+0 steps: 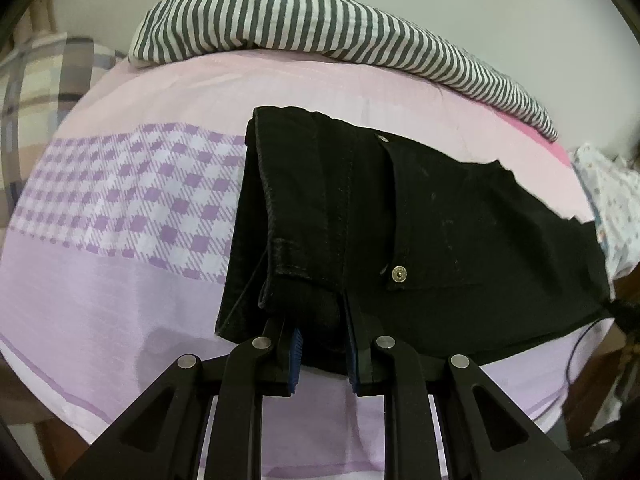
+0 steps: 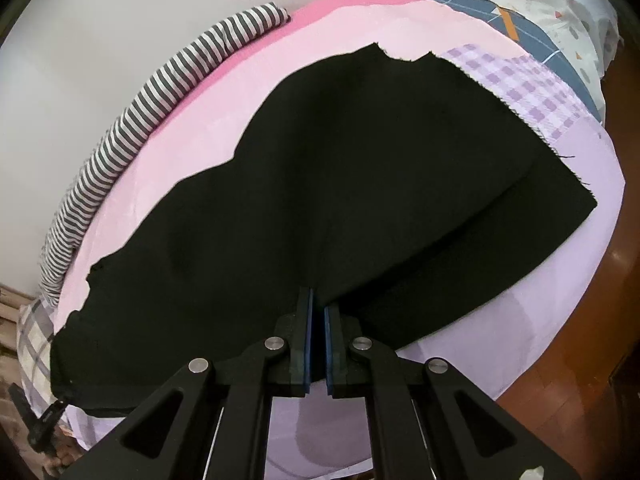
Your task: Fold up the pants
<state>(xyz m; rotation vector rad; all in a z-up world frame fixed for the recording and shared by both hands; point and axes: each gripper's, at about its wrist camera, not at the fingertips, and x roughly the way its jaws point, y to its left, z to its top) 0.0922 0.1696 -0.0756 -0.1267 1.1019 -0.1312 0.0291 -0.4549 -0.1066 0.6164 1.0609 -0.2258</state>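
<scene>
Black pants (image 1: 420, 232) lie folded on a pink and lilac bed sheet (image 1: 120, 280). In the left wrist view the waistband end faces me, with belt loop, rivets and pocket showing. My left gripper (image 1: 322, 344) is shut on a thick bunch of the waistband at its near edge. In the right wrist view the pants (image 2: 320, 184) spread as a wide black panel, leg hems at the far edge. My right gripper (image 2: 318, 320) is shut on the near edge of the leg fabric, lifting a fold.
A grey-and-white striped cloth (image 1: 320, 28) lies along the far edge of the bed against the wall. A plaid pillow (image 1: 36, 80) sits at the left. A patterned white quilt (image 2: 560, 8) lies at the bed's other end. Brown wooden floor (image 2: 592, 320) shows beside the bed.
</scene>
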